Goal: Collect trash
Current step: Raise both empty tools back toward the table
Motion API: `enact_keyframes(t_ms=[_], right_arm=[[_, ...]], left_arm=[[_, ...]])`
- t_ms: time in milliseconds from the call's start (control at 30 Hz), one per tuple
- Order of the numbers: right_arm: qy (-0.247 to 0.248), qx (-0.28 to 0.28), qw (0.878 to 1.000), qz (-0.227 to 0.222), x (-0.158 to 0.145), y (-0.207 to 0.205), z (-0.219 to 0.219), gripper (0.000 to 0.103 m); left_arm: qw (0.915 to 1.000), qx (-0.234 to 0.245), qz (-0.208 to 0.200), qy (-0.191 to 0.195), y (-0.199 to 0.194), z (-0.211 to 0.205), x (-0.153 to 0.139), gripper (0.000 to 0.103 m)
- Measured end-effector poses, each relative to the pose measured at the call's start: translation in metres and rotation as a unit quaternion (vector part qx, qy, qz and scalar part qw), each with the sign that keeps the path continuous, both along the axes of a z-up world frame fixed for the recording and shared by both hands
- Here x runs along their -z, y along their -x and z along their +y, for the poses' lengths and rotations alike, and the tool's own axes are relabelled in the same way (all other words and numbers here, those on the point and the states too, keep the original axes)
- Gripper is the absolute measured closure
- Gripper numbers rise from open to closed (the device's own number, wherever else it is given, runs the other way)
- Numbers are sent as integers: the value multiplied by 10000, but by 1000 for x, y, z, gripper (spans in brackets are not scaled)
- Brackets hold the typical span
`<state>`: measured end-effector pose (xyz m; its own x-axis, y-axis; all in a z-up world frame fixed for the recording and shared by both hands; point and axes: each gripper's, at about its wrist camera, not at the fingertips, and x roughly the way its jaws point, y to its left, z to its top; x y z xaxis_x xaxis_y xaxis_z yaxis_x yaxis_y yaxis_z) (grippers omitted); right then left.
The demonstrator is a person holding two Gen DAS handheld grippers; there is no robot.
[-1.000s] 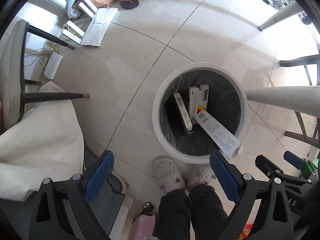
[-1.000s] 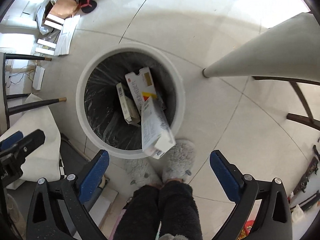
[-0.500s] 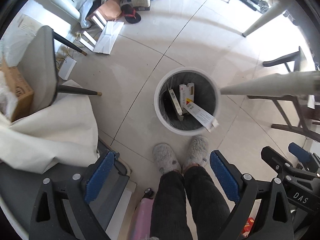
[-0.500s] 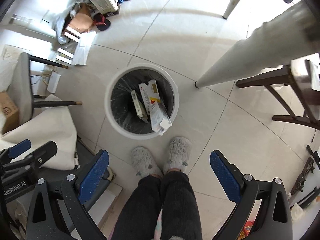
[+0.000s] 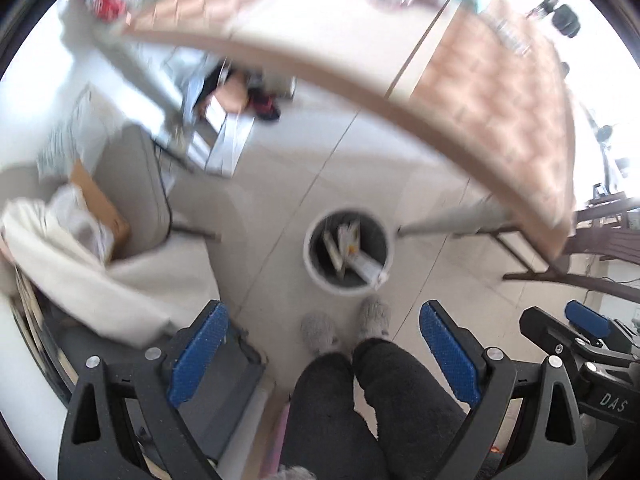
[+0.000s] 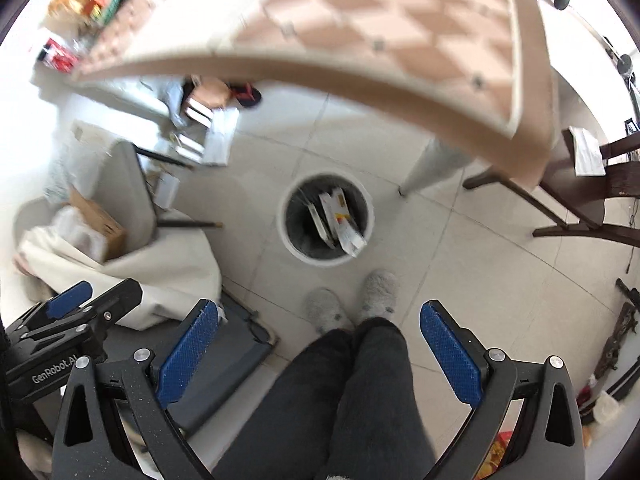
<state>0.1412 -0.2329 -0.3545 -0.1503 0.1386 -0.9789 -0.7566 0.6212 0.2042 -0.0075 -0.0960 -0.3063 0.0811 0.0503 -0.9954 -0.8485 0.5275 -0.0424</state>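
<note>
High above the bin (image 6: 327,220), both hand-held grippers (image 5: 324,354) (image 6: 320,350) spread wide, empty, downward-pointing.

You're standing in a lived-in home dining area: pale tiled floor (image 6: 460,248), a table with a checkered cloth (image 6: 400,28), dark wooden chairs (image 6: 592,184), a white wastebasket (image 6: 327,220) by your fuzzy slippers (image 6: 352,300), and shoes and boxes (image 6: 216,104) piled along the wall.

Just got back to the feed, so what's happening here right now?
A person stands over a white trash bin on the tiled floor, holding a gripper in each hand. The left gripper and the right gripper are both open and empty. Several flat boxes already sit in the bin, one poking over its rim. A table with more clutter is ahead.
</note>
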Motion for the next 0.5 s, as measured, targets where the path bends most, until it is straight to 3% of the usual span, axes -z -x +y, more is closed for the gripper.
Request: enact_keyframes(t_ms=[133, 267, 400, 500], right_arm=[[-283, 228, 9993, 63, -48, -33, 15, 1], [-427, 269, 9987, -62, -82, -80, 40, 1], [-360, 291, 9988, -167, -89, -137, 72, 1], [-263, 280, 9991, -193, -86, -190, 104, 1]], left_arm=[[9964, 430, -151, -713, -45, 32, -44, 0], [9863, 1022, 41, -1295, -101, 67, -59, 0], [9742, 1590, 296, -1576, -167, 113, -60, 0], [9709, 1820, 449, -1488, -215, 154, -54, 0]])
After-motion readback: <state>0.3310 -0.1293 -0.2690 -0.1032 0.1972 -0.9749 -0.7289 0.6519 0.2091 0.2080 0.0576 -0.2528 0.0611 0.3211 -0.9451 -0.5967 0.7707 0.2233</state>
